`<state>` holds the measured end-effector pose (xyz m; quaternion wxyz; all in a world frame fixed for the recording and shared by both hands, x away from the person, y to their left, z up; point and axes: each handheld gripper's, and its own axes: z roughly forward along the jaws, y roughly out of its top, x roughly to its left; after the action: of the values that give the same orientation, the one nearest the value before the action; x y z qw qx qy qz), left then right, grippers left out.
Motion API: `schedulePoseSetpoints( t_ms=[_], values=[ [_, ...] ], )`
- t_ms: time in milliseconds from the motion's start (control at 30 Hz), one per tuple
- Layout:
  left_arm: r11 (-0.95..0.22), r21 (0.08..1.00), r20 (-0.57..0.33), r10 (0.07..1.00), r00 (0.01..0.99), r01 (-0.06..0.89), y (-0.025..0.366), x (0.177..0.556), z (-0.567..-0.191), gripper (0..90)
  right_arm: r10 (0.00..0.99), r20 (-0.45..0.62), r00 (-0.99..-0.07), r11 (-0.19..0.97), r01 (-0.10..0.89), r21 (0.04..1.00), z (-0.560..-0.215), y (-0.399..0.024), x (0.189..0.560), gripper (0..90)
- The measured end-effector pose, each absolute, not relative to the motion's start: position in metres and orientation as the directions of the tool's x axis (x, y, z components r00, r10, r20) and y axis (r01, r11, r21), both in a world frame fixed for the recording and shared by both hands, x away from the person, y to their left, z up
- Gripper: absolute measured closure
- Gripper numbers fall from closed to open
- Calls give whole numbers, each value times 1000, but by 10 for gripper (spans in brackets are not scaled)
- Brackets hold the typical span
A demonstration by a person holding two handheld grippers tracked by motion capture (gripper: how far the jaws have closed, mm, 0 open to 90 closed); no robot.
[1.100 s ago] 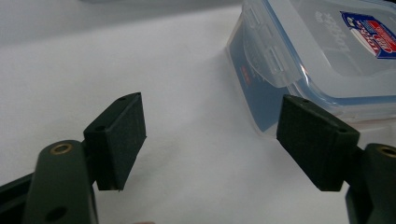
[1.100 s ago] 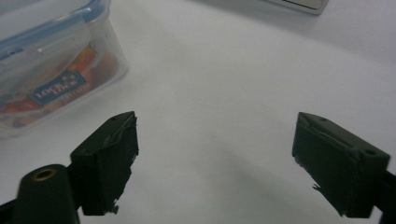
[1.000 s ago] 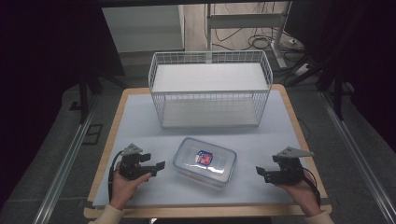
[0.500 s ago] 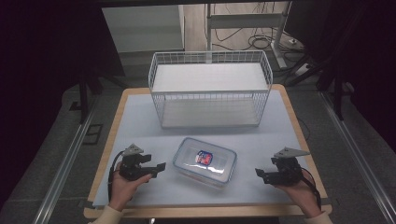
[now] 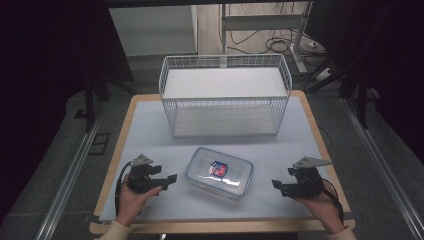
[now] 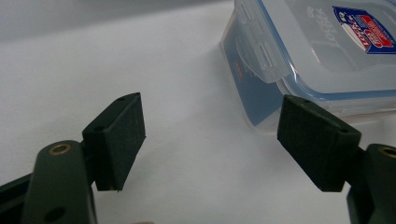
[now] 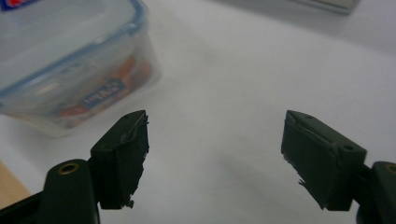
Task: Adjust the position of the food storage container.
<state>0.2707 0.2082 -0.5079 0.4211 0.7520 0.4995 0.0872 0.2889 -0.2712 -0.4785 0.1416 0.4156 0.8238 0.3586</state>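
Observation:
A clear plastic food container [image 5: 219,173] with a blue-rimmed clip lid and a red and blue label lies on the white mat near the front middle. My left gripper [image 5: 170,178] rests on the table just left of it, jaws wide open and empty; the container's corner [image 6: 275,79] sits ahead to the right of the jaws. My right gripper [image 5: 276,185] rests to the container's right, also open and empty, with the container [image 7: 70,60] at the upper left of its view. Neither gripper touches the container.
A white wire basket [image 5: 225,95] stands at the back middle of the table, its open top facing up. The white mat [image 5: 150,135] covers a wooden table top with edges [image 5: 112,145] at left and right. Dark floor and cables lie beyond.

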Motion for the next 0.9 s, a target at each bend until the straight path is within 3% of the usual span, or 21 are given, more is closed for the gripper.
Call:
schedulePoseSetpoints(
  t_ms=[533,633,667,767,800,833,867,900],
  values=[
    [-148,718,-296,820,490,681,207,272,-509,231,670,91,-736,464,512,723,-446,-225,277,365],
    [-148,717,-297,820,490,681,207,272,-509,230,617,94,-781,486,473,735,-436,-204,273,475],
    [-148,717,-297,820,490,681,207,272,-509,230,617,94,-781,486,473,735,-436,-204,273,475],
    [-150,714,-298,819,491,684,207,272,-510,230,545,85,-834,543,428,723,-432,-179,263,644],
    [-150,714,-298,819,491,684,207,272,-510,230,545,85,-834,543,428,723,-432,-179,263,644],
    [-157,712,-294,818,494,685,207,272,-511,230,508,85,-857,572,410,711,-434,-168,259,772],
    [-157,712,-294,818,494,685,207,272,-511,230,508,85,-857,572,410,711,-434,-168,259,772],
    [-159,712,-294,818,495,684,207,272,-511,230,470,83,-879,611,391,688,-438,-156,254,840]
  ],
)
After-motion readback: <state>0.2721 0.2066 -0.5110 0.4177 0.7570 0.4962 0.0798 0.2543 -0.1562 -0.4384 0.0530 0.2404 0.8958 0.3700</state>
